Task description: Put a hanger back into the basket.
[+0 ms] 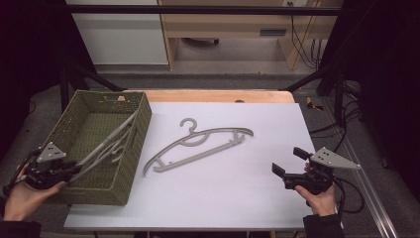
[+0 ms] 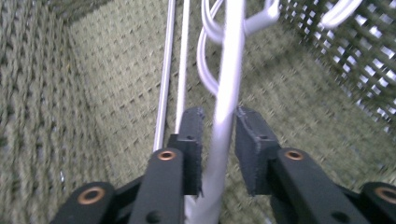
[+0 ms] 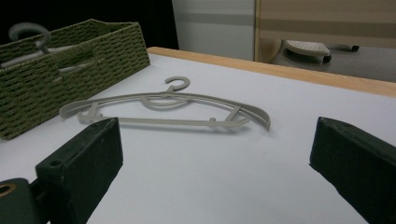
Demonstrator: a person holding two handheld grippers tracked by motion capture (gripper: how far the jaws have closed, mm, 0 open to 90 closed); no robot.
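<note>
While the left gripper (image 2: 218,122) hovers at the near end of the woven basket (image 1: 130,163) on the tabletop's left edge, its jaws stand narrowly apart around a grey hanger's bar (image 2: 224,116), pads not pressing it. The right gripper (image 1: 288,161) gapes wide near the right edge; a second hanger (image 1: 198,144) lies mid-table.

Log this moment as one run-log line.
left tool: open around hanger in basket | right tool: open, idle | second hanger: on table
</note>
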